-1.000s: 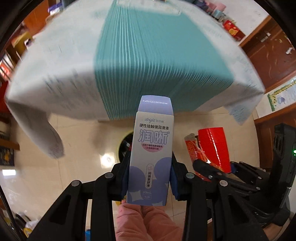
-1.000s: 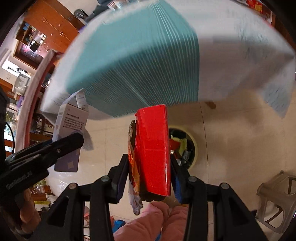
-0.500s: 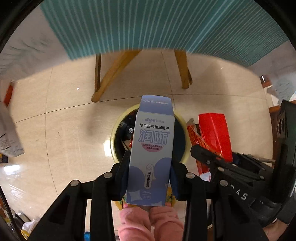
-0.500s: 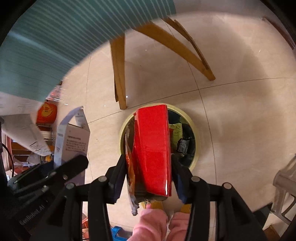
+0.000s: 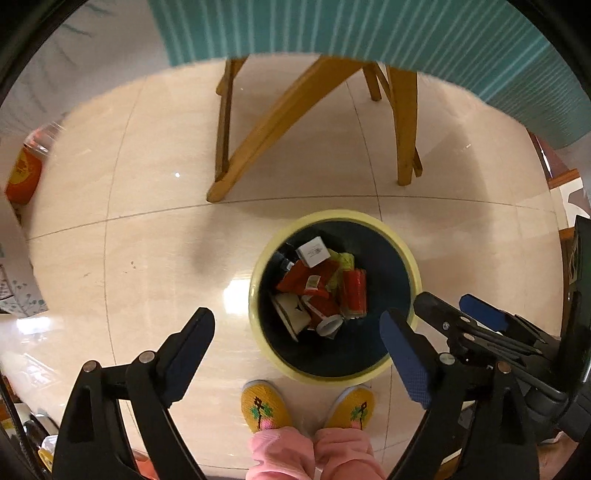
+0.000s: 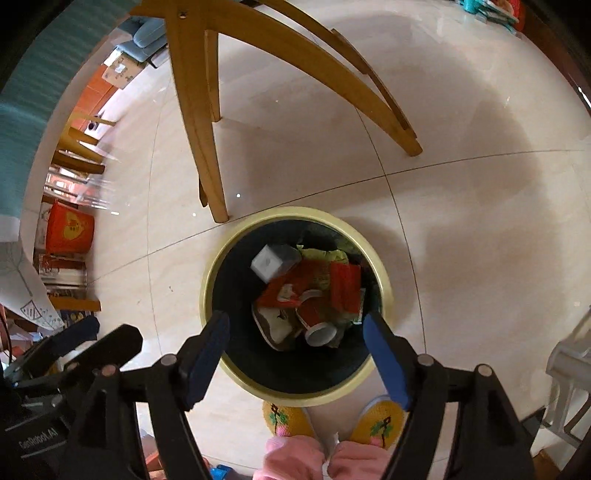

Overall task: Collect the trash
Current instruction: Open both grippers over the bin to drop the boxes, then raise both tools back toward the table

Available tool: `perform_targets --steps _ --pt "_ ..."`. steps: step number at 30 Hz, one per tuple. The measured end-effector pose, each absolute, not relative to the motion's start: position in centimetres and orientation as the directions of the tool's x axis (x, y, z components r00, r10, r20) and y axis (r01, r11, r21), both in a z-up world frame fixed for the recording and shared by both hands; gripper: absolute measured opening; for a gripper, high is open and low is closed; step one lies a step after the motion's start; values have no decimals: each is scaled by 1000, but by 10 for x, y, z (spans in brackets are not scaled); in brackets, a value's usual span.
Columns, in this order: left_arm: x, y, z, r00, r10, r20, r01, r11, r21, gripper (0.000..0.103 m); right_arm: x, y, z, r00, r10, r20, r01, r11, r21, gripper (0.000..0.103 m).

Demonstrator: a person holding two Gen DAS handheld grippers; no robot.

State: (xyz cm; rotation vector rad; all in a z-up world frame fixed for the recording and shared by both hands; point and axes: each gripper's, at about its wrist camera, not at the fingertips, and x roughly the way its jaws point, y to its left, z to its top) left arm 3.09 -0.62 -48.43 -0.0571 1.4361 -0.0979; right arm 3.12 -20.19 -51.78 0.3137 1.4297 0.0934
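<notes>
A round bin with a pale yellow rim [image 5: 404,251] [image 6: 221,243] stands on the tiled floor right below me. Inside lie red wrappers, a red box [image 5: 355,293] [image 6: 343,286], a paper cup [image 6: 319,328] and the small white-lilac carton [image 5: 313,252] [image 6: 271,263]. My left gripper [image 5: 297,334] is open and empty above the bin's near-left edge. My right gripper [image 6: 295,338] is open and empty above the bin's near side. The right gripper also shows at the right of the left wrist view [image 5: 476,314].
Wooden table legs [image 5: 258,144] [image 6: 195,122] stand just beyond the bin, under a teal striped cloth [image 5: 369,29]. The person's yellow slippers [image 5: 264,406] [image 6: 380,417] touch the bin's near side. An orange box [image 6: 70,227] and clutter sit at the left. A grey stool [image 6: 569,387] is at the right.
Both grippers opened and let go: the white-lilac carton and the red box with its wrapper dropped into the bin. Both views tilted further down over the bin.
</notes>
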Motion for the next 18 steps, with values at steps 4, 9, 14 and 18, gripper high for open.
perform_targets --steps 4,9,14,18 --pt "28 -3 -468 159 -91 -983 35 996 -87 90 31 -198 -503 160 243 -957 107 959 261 76" --pt "27 2 -444 181 -80 -980 35 997 -75 90 28 -198 -483 166 241 -956 114 958 262 76" --pt "27 5 -407 200 -77 -977 34 997 -72 90 23 -198 -453 180 244 -953 116 957 266 76" --pt "25 6 -365 232 -78 -970 40 997 -70 90 17 -198 -418 195 246 -950 103 958 269 76"
